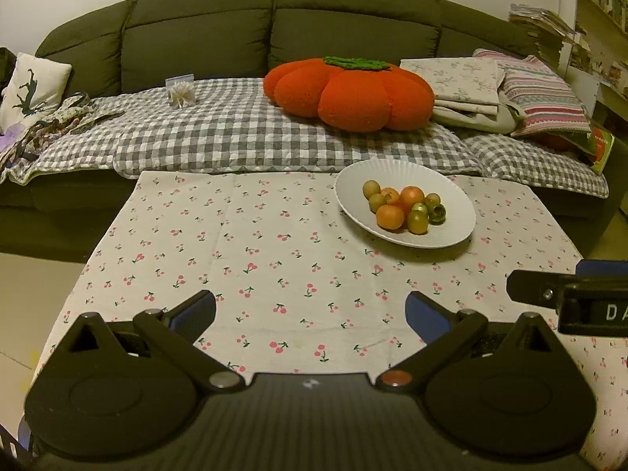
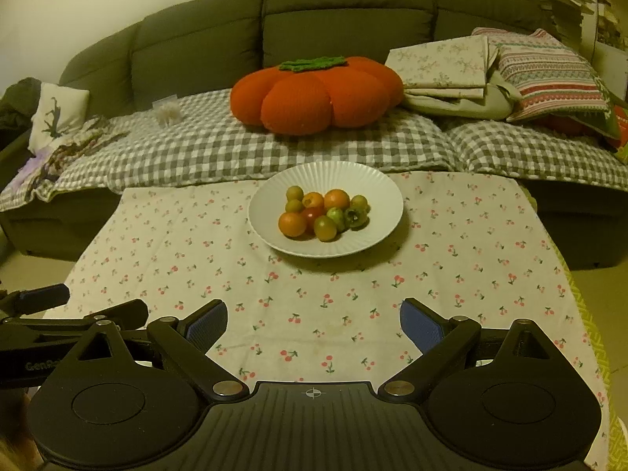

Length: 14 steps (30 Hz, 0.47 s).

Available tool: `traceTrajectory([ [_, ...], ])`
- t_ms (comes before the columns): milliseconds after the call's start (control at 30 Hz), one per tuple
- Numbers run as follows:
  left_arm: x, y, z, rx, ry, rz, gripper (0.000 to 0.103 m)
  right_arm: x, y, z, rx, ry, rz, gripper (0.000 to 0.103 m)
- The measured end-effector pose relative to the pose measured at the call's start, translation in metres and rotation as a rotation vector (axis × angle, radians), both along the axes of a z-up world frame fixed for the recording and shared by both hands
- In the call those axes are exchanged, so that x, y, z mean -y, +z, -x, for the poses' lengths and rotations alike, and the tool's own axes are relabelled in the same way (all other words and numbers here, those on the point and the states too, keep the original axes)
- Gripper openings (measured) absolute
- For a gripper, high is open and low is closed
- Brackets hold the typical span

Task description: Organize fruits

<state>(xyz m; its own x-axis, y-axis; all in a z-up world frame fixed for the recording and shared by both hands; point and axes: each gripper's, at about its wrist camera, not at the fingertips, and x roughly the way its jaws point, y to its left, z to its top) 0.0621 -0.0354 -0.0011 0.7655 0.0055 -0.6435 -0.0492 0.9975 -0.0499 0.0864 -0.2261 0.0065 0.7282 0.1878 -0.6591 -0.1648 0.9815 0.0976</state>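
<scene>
A white ribbed plate [image 1: 451, 196] [image 2: 373, 184] stands at the far side of the table on a cherry-print cloth [image 1: 255, 251] [image 2: 471, 259]. It holds several small fruits [image 1: 404, 206] [image 2: 324, 212], some orange, some green, heaped together. My left gripper [image 1: 310, 310] is open and empty, low over the near part of the cloth, left of the plate. My right gripper [image 2: 314, 320] is open and empty, in front of the plate. The right gripper's body shows at the right edge of the left wrist view [image 1: 569, 294].
A dark sofa [image 1: 204, 27] runs behind the table, covered with a grey checked blanket [image 1: 235, 133]. On it lie an orange pumpkin cushion [image 1: 349, 92] [image 2: 314, 94], folded linens [image 1: 463, 78] and a striped pillow [image 1: 541, 98]. Floor lies to the left.
</scene>
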Motion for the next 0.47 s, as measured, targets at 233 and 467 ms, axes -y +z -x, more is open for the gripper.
traceTrajectory([
  [233,0.0017,-0.0019,-0.0014,-0.005,-0.006,-0.005,0.102,0.0000,0.0003,-0.0002,0.000,0.000,-0.001,0.096],
  [467,0.0031,-0.0019,-0.0008,-0.005,-0.013,-0.015,0.102,-0.0001,0.0002,0.0000,-0.001,0.000,-0.002,0.096],
])
